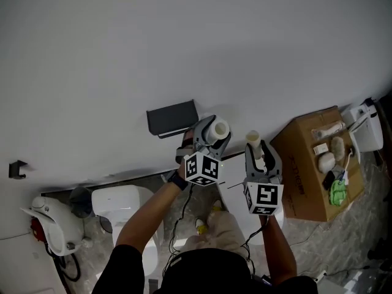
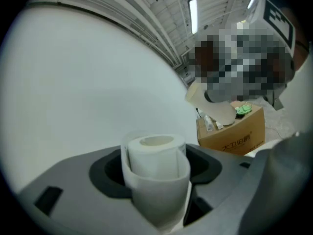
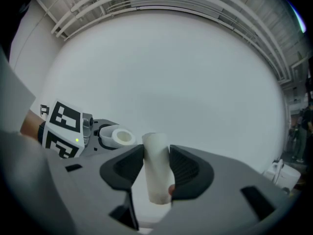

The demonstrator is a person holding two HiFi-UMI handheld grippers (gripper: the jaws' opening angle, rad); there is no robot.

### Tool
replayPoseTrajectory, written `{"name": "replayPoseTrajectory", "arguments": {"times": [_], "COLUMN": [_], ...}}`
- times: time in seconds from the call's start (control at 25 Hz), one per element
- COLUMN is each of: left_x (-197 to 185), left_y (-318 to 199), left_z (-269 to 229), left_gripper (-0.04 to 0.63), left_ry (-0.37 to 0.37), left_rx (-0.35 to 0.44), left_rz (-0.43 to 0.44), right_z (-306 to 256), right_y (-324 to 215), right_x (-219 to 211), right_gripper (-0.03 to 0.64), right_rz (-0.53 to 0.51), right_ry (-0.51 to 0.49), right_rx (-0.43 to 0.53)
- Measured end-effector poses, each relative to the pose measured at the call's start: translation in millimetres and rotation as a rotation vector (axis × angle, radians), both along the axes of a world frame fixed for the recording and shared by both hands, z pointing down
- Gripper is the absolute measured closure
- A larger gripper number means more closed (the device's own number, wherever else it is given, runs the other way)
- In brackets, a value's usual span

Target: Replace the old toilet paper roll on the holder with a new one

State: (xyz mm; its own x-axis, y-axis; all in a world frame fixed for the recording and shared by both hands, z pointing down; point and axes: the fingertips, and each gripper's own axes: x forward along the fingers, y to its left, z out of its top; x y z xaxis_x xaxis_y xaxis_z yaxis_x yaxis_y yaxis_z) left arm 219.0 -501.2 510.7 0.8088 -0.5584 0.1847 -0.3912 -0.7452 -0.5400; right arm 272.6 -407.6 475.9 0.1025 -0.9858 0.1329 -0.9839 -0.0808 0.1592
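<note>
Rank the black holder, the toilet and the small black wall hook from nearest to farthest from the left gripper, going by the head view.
1. black holder: on the wall, just left of the left gripper.
2. toilet: lower left, down by the floor.
3. wall hook: far left edge of the wall.

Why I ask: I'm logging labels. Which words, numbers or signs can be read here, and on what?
"大卫": print on the box side, as it seems to read; the characters after it are too blurred.
Same print in the head view: too small to read.
Left cube and right cube: square markers only, no words.
Nothing else is readable.
</note>
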Motion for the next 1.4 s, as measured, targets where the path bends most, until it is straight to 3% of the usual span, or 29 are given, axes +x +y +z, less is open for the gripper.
{"name": "replayPoseTrajectory", "arguments": {"times": [0.4,0.64,0.76,0.88,1.0,1.12,1.32,1.4], "left_x": [6.6,2.6,0.2,-1.7,-11.7,-21.9,-26.5,-24.9], "left_y": [-11.4,-21.1,-25.8,-33.7,-48.9,-54.1,-52.3,-48.0], "left_z": [37.1,74.2,79.6,78.8,81.6,91.0,97.0,104.1], "left_gripper": [0.285,0.285,0.285,0.285,0.285,0.285,0.288,0.288], "left_ry": [-0.299,-0.609,-0.698,-0.736,-0.774,-0.810,-0.797,-0.773], "left_rx": [0.222,0.385,0.452,0.473,0.446,0.434,0.412,0.368], "left_rz": [-0.156,-0.219,-0.250,-0.288,-0.349,-0.356,-0.352,-0.327], "right_z": [36.1,50.2,60.0,66.2,69.6,71.6,73.4,72.9], "right_y": [-4.1,-9.1,-10.0,-9.4,-5.6,-3.1,-4.4,-6.7], "right_x": [5.5,6.4,5.5,3.6,7.5,14.8,14.6,9.5], "right_gripper": [0.451,0.451,0.451,0.451,0.451,0.451,0.451,0.451], "right_rz": [-0.027,-0.040,-0.043,-0.044,-0.042,-0.031,-0.032,-0.039], "right_ry": [-0.017,-0.027,-0.029,-0.028,-0.026,-0.032,-0.040,-0.039], "right_rx": [-0.085,-0.111,-0.132,-0.143,-0.149,-0.153,-0.152,-0.150]}}
